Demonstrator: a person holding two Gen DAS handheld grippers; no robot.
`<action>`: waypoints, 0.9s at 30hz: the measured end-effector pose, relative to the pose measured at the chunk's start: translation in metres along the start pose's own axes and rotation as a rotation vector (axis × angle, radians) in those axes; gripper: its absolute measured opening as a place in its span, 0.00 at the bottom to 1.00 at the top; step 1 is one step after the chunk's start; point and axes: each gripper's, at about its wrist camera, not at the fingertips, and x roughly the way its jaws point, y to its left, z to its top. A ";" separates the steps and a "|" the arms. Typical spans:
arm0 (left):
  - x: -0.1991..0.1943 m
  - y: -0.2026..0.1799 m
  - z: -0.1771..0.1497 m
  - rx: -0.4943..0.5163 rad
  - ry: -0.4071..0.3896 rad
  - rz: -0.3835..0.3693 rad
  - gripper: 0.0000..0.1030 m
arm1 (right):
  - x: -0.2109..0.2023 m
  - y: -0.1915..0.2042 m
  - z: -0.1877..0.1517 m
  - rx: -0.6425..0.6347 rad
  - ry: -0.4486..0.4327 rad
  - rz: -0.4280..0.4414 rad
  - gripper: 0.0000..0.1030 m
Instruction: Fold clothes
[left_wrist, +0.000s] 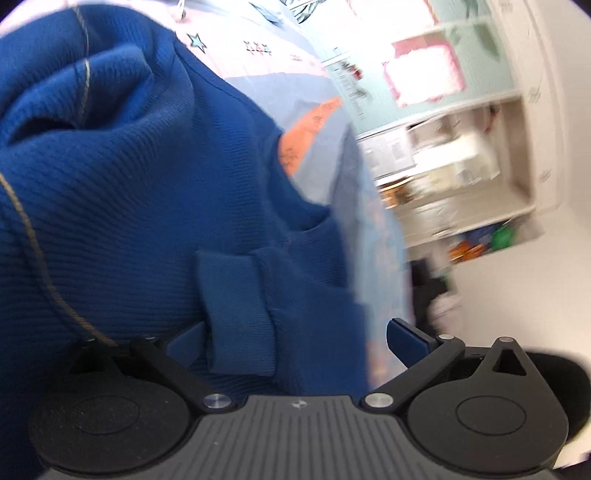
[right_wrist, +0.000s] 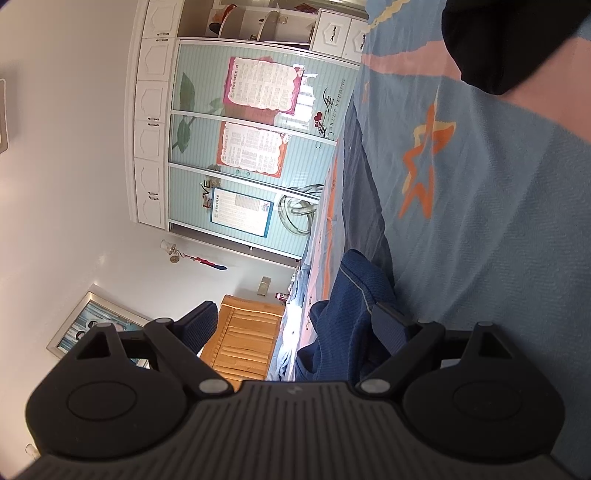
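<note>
A dark blue knit garment (left_wrist: 122, 192) with a thin tan stripe is bunched on the bed and fills the left of the left wrist view. Its ribbed cuff (left_wrist: 238, 310) lies between the jaws of my left gripper (left_wrist: 295, 341), which stand wide open. The left pad (left_wrist: 184, 343) is close beside the cuff and the right pad (left_wrist: 406, 339) is well clear of the cloth. In the right wrist view the same garment (right_wrist: 343, 314) sits heaped against the right pad (right_wrist: 391, 328) of my right gripper (right_wrist: 293, 328), which is open, its left pad (right_wrist: 195, 328) in free air.
The bed cover (right_wrist: 498, 229) is light blue with orange stars (right_wrist: 424, 166) and pink bands. A black shape (right_wrist: 509, 44) sits at the top right. A wardrobe with pale green sliding doors (right_wrist: 243, 147) and a wooden headboard (right_wrist: 240, 339) stand beyond. Open shelves (left_wrist: 454, 166) show, blurred.
</note>
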 end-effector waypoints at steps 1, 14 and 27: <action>0.006 0.001 0.002 -0.012 0.014 -0.029 0.96 | 0.001 0.000 0.000 -0.002 0.001 0.001 0.88; 0.034 -0.005 0.000 0.163 0.098 0.121 0.13 | 0.012 0.005 -0.002 -0.036 0.011 -0.019 0.88; -0.031 -0.069 0.042 0.371 -0.058 0.008 0.13 | 0.021 0.009 -0.003 -0.058 0.040 -0.022 0.88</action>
